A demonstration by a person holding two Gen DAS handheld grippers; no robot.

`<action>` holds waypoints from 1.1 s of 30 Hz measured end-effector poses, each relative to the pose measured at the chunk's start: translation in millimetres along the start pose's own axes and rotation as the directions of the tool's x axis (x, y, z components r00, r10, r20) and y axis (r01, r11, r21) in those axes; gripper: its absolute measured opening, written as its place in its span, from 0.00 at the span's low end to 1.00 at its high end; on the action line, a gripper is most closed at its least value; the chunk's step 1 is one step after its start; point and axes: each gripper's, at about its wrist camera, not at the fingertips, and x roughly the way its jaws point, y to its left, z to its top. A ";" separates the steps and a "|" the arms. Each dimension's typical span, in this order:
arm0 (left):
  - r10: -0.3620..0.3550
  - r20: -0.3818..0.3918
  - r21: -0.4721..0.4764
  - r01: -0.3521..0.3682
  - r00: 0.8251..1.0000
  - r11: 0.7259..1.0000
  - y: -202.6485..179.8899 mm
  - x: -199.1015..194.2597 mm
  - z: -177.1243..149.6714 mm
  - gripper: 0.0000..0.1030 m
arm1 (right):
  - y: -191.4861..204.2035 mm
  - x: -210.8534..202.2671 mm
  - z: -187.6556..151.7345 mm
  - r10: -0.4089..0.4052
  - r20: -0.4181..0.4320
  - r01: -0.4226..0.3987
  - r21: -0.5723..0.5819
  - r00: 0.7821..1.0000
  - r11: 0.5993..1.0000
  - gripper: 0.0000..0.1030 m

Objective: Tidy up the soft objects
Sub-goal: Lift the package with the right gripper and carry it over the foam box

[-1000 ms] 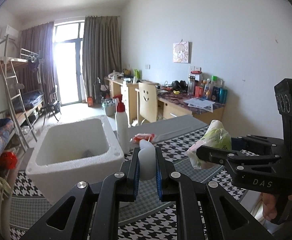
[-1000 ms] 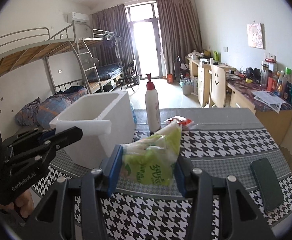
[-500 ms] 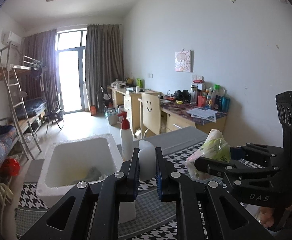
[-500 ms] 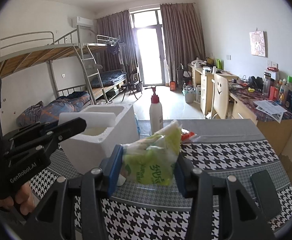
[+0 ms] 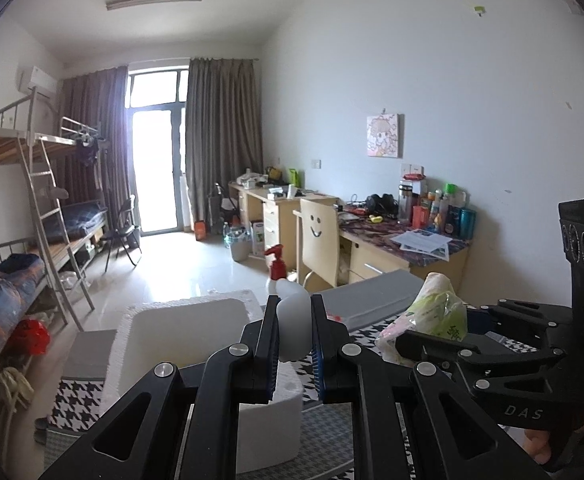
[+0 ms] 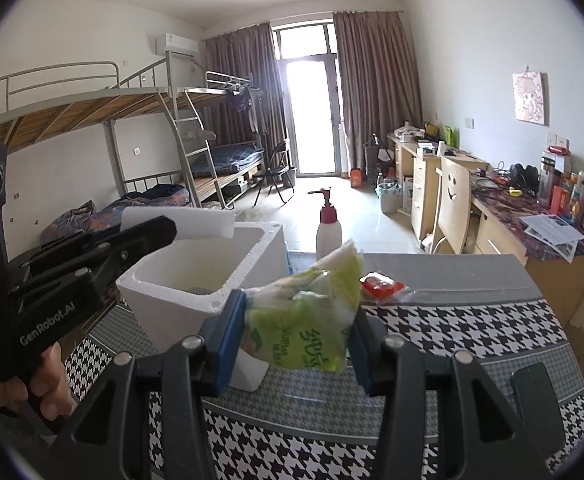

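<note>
**Both grippers loaded above the table**

A white foam block (image 5: pixel 293 326) is pinched between the fingers of the left gripper (image 5: pixel 295 344). In the right wrist view the same block (image 6: pixel 180 222) is seen projecting from the left gripper (image 6: pixel 160 232), held above the open top of the white foam box (image 6: pixel 208 292).

A green-and-white plastic pack (image 6: pixel 305 312) is clamped between the blue pads (image 6: pixel 230 340) of the right gripper (image 6: pixel 295 344); the jaws are closed against its sides, and the pack is carried clear of the table. In the left wrist view this pack (image 5: pixel 431 320) is located at 3 o'clock from the foam block, gripped by the right gripper (image 5: pixel 423 344).

The foam box (image 5: pixel 180 332) stands on the houndstooth-patterned table (image 6: pixel 471 320). A pump bottle with a red head (image 6: pixel 327 228) stands just behind the box, at 1 o'clock from it. A small red packet (image 6: pixel 381 286) lies on the table at 3 o'clock from the box. A dark phone (image 6: pixel 535 400) lies near the table edge at 4 o'clock.
</note>
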 end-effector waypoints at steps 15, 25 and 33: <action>0.094 -0.008 -0.023 -0.094 0.996 0.995 24.8 16.7 -0.5 0.14 | 15.2 25.8 13.0 0.054 -0.020 -0.055 -0.020 0.998 0.998 0.51; 0.106 -0.042 -0.051 -0.108 0.993 0.993 44.2 26.3 -5.6 0.14 | 29.2 44.7 17.0 0.085 -0.051 -0.087 -0.032 0.995 0.996 0.51; 0.099 -0.081 -0.067 -0.105 0.992 0.992 56.2 39.2 -11.7 0.17 | 35.1 57.4 21.8 0.091 -0.068 -0.094 -0.032 0.994 0.995 0.51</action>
